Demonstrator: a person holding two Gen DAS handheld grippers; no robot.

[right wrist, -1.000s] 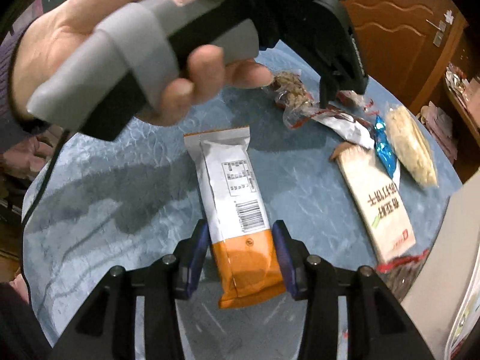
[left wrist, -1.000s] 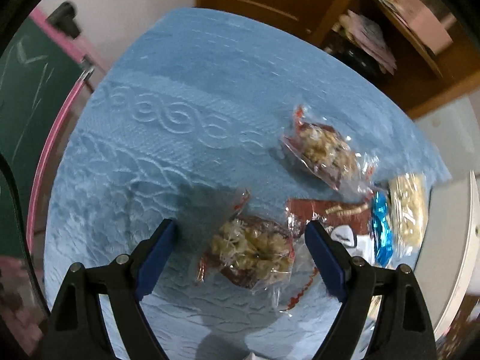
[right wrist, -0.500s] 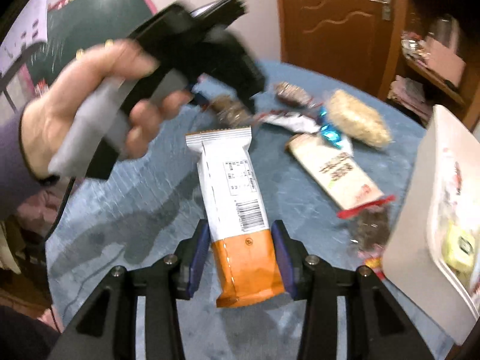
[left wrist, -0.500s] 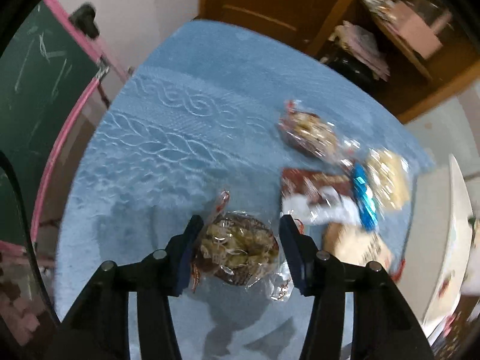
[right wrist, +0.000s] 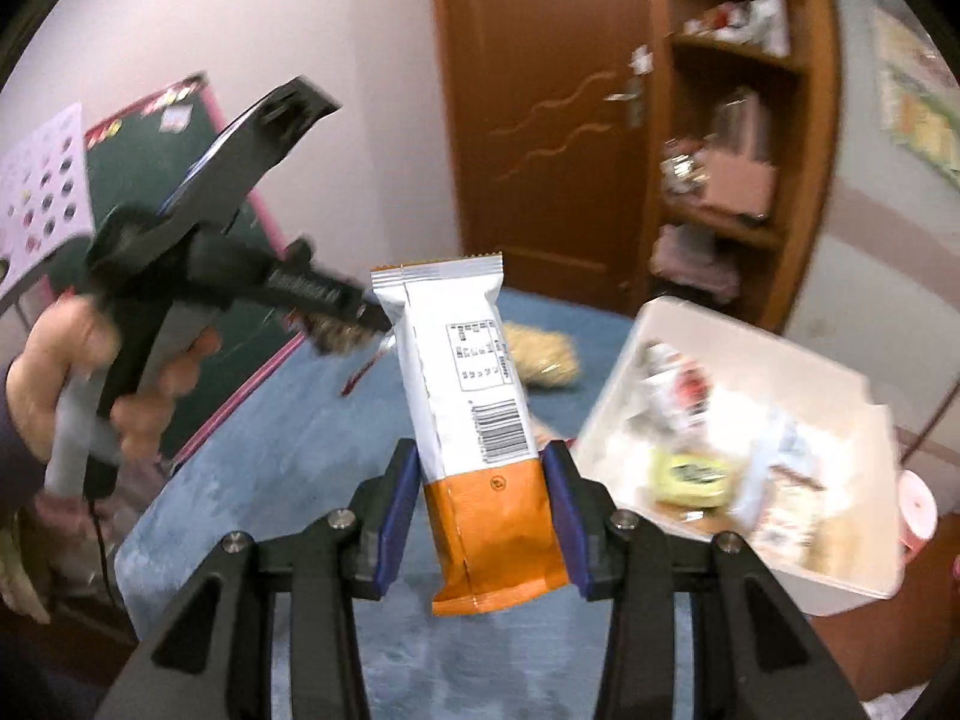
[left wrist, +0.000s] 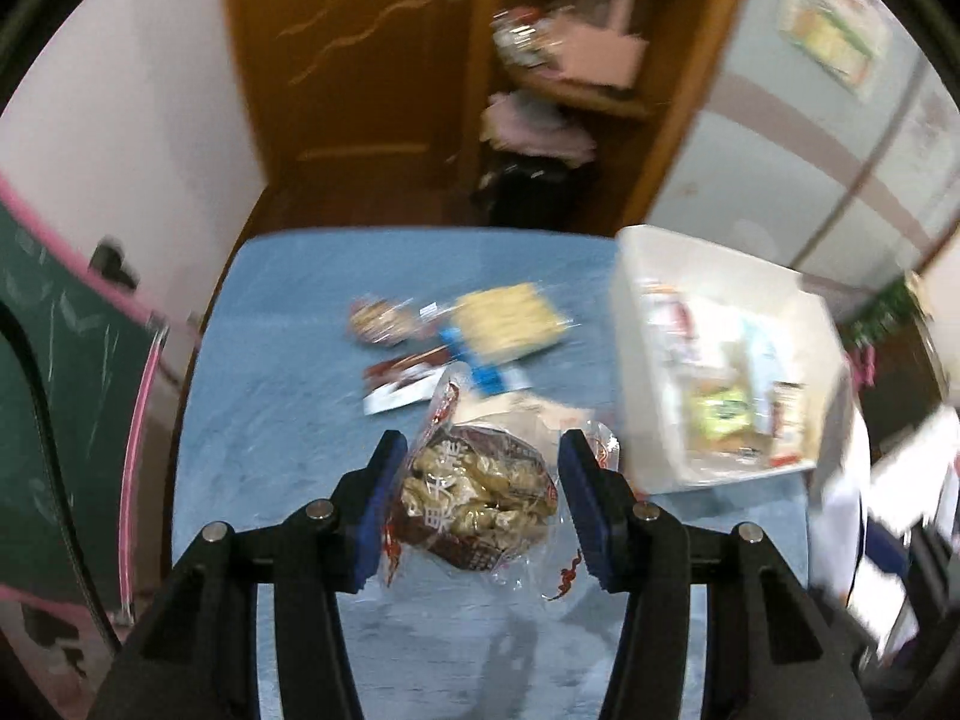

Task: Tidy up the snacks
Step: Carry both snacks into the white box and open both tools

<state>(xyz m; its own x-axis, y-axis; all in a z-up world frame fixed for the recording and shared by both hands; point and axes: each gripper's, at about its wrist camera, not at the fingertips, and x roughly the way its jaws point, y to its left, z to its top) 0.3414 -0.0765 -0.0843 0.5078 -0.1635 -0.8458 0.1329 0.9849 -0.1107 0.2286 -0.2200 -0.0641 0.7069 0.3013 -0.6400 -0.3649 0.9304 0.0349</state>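
My left gripper [left wrist: 477, 510] is shut on a clear bag of walnut snack [left wrist: 477, 495], lifted above the blue tablecloth [left wrist: 288, 420]. My right gripper [right wrist: 480, 525] is shut on a white and orange snack bar [right wrist: 474, 420], held upright over the table. A white bin [left wrist: 630, 360] with several snack packs stands to the right; the same white bin [right wrist: 606, 420] shows in the right wrist view. That view also shows the left gripper [right wrist: 336, 300] in a person's hand [right wrist: 54, 384], raised at the left with the walnut bag.
Several loose snack packs lie on the cloth: a yellow noodle pack [left wrist: 510, 318], a blue wrapper [left wrist: 486, 372], a red and white pack [left wrist: 399, 381]. A chalkboard [left wrist: 48, 390] stands left, a wooden door [left wrist: 354, 72] and shelves [left wrist: 576, 84] behind.
The left gripper closed on the walnut bag and lifted it off the cloth. The right gripper rose with the snack bar. Both views swung toward the white bin.
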